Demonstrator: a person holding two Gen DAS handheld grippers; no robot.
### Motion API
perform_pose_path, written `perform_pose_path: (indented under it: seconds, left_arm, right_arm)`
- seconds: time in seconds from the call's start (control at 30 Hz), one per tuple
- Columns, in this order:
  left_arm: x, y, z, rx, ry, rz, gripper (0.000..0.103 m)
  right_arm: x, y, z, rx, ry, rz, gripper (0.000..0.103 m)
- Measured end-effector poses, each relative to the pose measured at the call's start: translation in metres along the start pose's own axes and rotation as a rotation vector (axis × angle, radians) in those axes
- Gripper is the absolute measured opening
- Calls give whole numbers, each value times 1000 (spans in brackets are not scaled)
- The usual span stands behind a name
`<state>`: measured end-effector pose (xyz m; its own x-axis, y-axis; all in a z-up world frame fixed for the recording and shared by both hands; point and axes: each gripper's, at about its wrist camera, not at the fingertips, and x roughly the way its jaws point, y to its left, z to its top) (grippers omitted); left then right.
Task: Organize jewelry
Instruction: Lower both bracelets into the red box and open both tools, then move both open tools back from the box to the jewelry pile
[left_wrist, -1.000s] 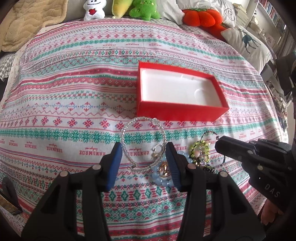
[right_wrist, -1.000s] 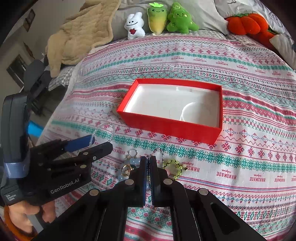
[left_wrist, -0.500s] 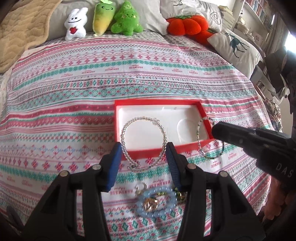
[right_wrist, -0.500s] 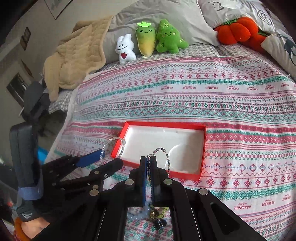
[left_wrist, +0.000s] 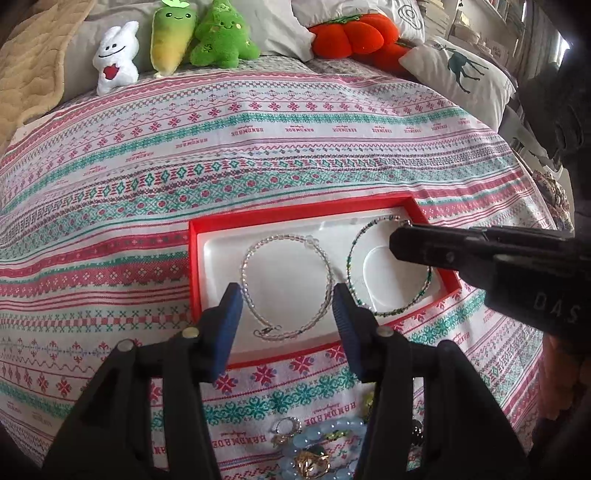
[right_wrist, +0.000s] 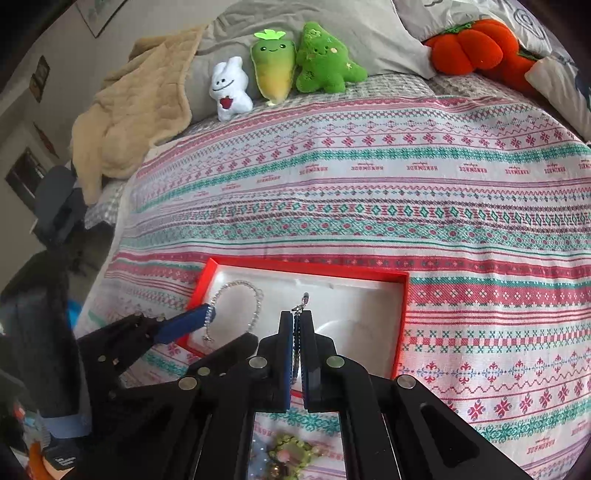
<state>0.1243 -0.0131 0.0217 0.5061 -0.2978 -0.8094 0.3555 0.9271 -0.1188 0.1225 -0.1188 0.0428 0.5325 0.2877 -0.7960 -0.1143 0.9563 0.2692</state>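
Note:
A red box with a white liner (left_wrist: 195, 266) (right_wrist: 400, 321) lies on the patterned bedspread. My left gripper (left_wrist: 286, 306) holds a clear bead bracelet (left_wrist: 325, 258) stretched over its two spread blue fingers, above the box. The bracelet also shows in the right wrist view (right_wrist: 255, 295). My right gripper (right_wrist: 295, 321) is shut on a green and dark bead bracelet (left_wrist: 352, 251), which hangs over the box's right part. Its clasp (right_wrist: 304, 297) sticks out past the fingertips. More jewelry, with a pale blue bead bracelet (left_wrist: 325, 439), lies on the cloth in front of the box.
Plush toys stand at the head of the bed: a white one (left_wrist: 114, 55), a radish (left_wrist: 171, 29), a green one (left_wrist: 221, 35) and an orange pumpkin (left_wrist: 351, 33). A beige blanket (right_wrist: 133, 110) lies at the left. A deer pillow (left_wrist: 461, 70) is at the right.
Both grippers have lifted their bracelets off the cloth and carried them forward over the red box. The jewelry pile is left behind, near the bottom of both views.

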Motion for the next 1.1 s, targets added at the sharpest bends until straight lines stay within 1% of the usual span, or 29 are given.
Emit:
perform_pose_path:
  seconds: [0.17,0.23,0.27,0.47,0.5,0.53,0.6,0.63,0.73,0.87,0.9,1.0,1.1]
  left_arm:
    - [3,-4,0,29,-1,19,54]
    - [0,-5,0,36,-7,22,59]
    - [-2,-6,0,38,-10,24,60]
    - [-23,-10,-2,47,-23,41,63]
    - [-26,-11,-3,49,-24,43,67]
    - [-30,-11,-5,52,-26,48,73]
    - [-34,-11,-7,54,-36,60,80]
    - [-36,-10,-8,56,-40,65,81]
    - [-37,-6,-11,39,-20,87,81]
    - [-42,-1,-21,2,6,81,81]
    - [-44,0,-24,-6,14,85,82]
    - [-47,2,-34,-33,42,91,84]
    - [-49,6,-45,-55,76,107,85]
  right_arm:
    - [2,-13,-1,12,8,-44,5]
    - [-1,-13,-1,13,6,-49,12]
    - [-3,-13,-1,7,3,-49,15]
    - [-19,-4,-8,-40,2,-80,16]
    - [-22,-4,-10,-43,4,-84,16]
    - [-24,-3,-11,-45,4,-86,16]
    - [-30,-3,-16,-49,5,-90,17]
    - [-32,-2,-17,-51,6,-92,17]
    - [-38,-1,-22,-55,5,-95,20]
    - [-44,1,-31,-58,18,-98,26]
    - [-46,1,-34,-59,22,-99,31]
    - [-50,1,-41,-57,22,-104,69]
    - [-55,2,-48,-64,23,-110,70]
